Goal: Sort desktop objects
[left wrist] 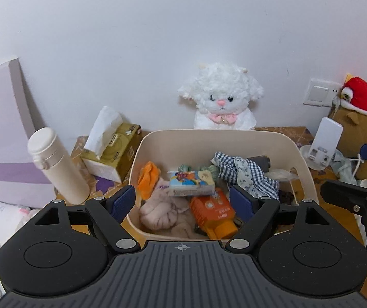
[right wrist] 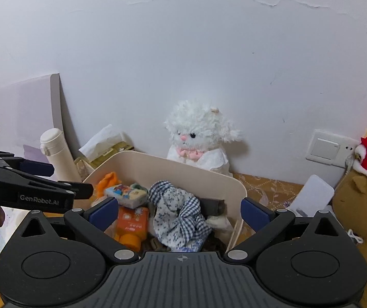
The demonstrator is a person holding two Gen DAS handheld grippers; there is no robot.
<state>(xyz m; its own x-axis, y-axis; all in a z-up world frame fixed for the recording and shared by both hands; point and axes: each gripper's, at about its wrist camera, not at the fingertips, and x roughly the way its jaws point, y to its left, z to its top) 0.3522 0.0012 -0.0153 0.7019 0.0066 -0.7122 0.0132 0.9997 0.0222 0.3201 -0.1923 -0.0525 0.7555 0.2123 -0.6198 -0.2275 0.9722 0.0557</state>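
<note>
While both grippers' jaws gape empty, a beige bin [left wrist: 304, 172] heaped with checked cloth [left wrist: 250, 177].

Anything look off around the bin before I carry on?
The wall has a long crack of peeling paint near the top. The bottle only seems to lean, likely from the lens. The bin holds a loose jumble, nothing spilled beside it.

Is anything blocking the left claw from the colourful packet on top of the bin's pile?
Nothing visible does. The left claw is open above the bin, and the colourful packet lies uncovered on top.
</note>
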